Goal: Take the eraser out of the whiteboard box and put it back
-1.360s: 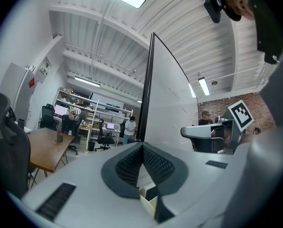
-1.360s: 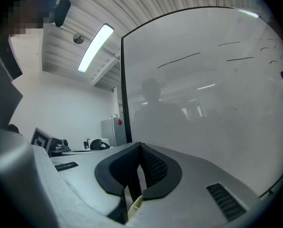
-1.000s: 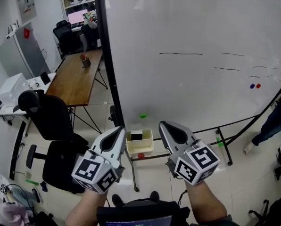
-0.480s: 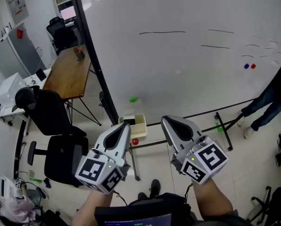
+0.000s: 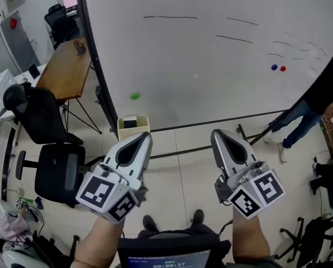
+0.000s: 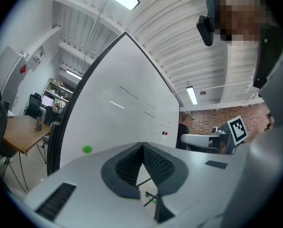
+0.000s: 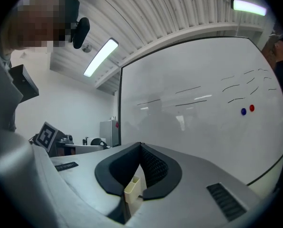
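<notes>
both grippers point level toward the whiteboard [image 5: 211, 66]. left gripper [image 5: 146, 134] has its jaws closed together w/ nothing btwn them; right gripper [image 5: 215, 132] the same. the cream whiteboard box [image 5: 134, 135] sits at the board's lower left, just beyond the left gripper's tip, not touched. the dark eraser [image 5: 131, 123] lies inside the box. a green magnet [image 5: 134, 96] is on the board above it.

Eraser [image 5: 130, 123] in whiteboard box [image 5: 134, 132] at whiteboard [image 5: 211, 54] foot; desk [image 5: 66, 68], chair [image 5: 39, 113] left.
</notes>
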